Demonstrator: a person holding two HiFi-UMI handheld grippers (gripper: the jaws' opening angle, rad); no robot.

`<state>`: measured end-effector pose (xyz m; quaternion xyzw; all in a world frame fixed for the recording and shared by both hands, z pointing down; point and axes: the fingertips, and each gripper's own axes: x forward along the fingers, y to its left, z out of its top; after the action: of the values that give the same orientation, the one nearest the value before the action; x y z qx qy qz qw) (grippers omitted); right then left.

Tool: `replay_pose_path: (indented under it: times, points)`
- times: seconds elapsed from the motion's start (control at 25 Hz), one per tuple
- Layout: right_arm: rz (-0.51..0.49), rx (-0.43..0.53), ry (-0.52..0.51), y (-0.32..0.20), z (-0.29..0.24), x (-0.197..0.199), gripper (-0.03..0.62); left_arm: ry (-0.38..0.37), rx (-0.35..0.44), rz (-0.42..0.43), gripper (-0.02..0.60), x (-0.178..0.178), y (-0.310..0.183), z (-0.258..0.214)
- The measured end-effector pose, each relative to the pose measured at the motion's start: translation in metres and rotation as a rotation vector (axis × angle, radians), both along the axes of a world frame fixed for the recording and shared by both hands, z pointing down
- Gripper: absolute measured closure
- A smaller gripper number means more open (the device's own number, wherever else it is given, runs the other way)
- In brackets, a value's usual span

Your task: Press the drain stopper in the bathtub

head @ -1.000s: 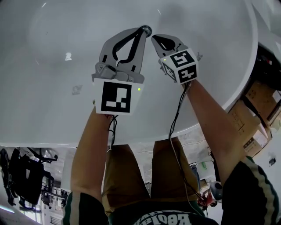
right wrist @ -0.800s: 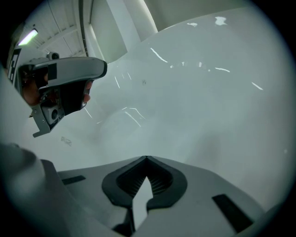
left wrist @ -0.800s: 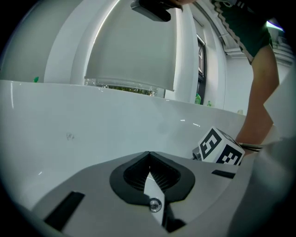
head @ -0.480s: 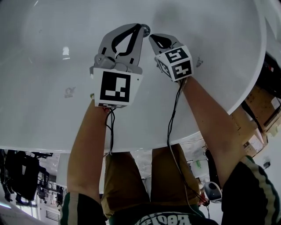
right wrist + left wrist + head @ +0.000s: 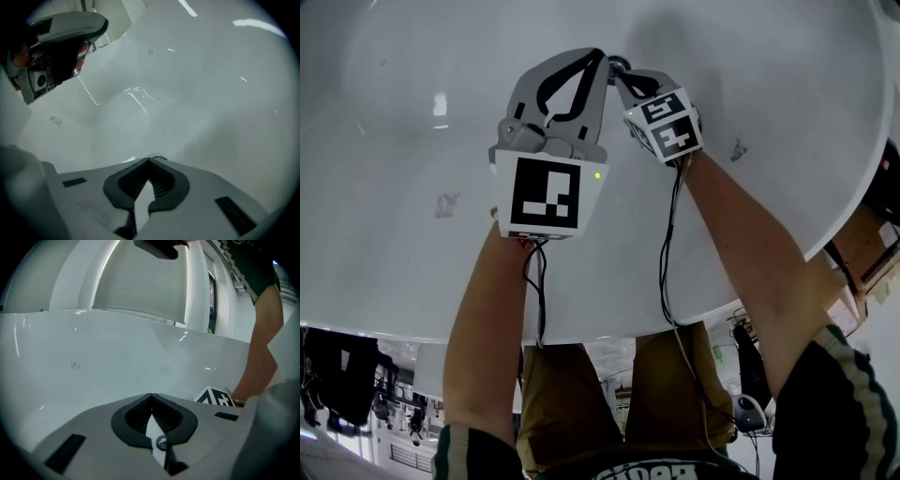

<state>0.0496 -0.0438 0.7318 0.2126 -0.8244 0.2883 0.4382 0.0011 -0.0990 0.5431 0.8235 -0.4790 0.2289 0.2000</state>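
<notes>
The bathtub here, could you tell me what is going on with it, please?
A person leans over the white bathtub with a gripper in each hand. Both the left gripper and the right gripper are shut and empty, pointing down at the drain stopper on the tub floor. The right gripper's tips sit right at the stopper; whether they press it yet cannot be told.
</notes>
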Motion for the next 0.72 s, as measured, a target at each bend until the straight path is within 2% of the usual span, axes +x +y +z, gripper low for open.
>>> replay_pose_path:
  times: [0.24, 0.72]
  points:
    - [-0.032, -0.015, 0.071, 0.001, 0.029, 0.006, 0.585, 0.011, -0.023, -0.023, 0.575, -0.004, 0.003, 0.006]
    - [-0.085, -0.067, 0.142, 0.009, 0.065, 0.0, 0.585, 0.03, -0.055, -0.059, 0.575, -0.02, 0.016, 0.01]
